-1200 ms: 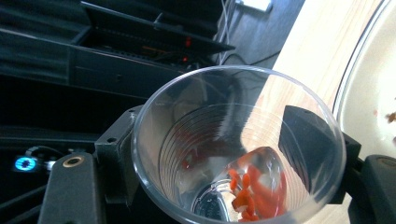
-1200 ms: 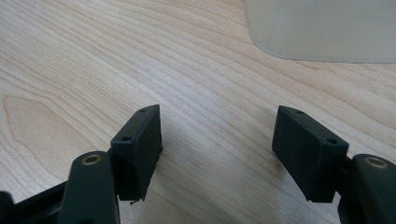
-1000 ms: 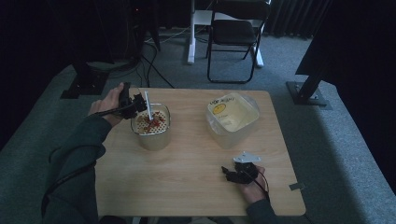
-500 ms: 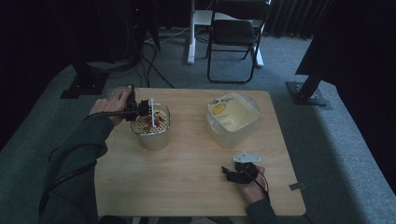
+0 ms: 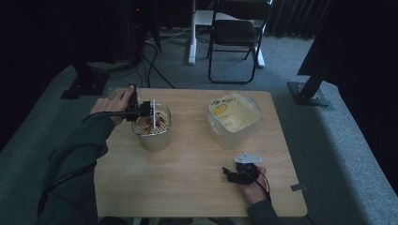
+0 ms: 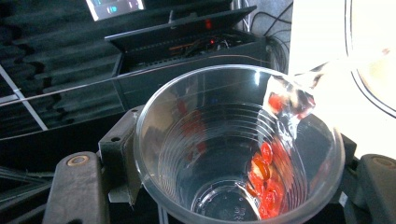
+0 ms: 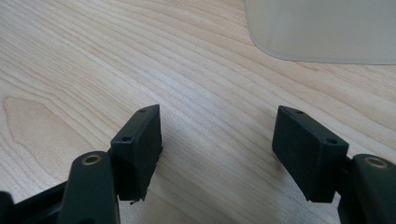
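Observation:
My left gripper is shut on a clear plastic cup, and its jaws have tightened a little on the cup within the last second. It holds the cup tipped over a beige strainer bowl at the table's left. Small red pieces lie along the inside wall of the cup, and more red pieces sit in the strainer. My right gripper rests on the wooden table near the front right. Its pads stand wide apart over bare wood, with nothing between them.
A clear plastic tub with pale yellowish contents stands at the back right of the table, and its corner shows ahead of my right gripper. A folding chair and stand legs are on the carpet beyond the table.
The left hand has rolled the cup further over the strainer, so its white rim now stands upright instead of slanted. The right gripper has not moved.

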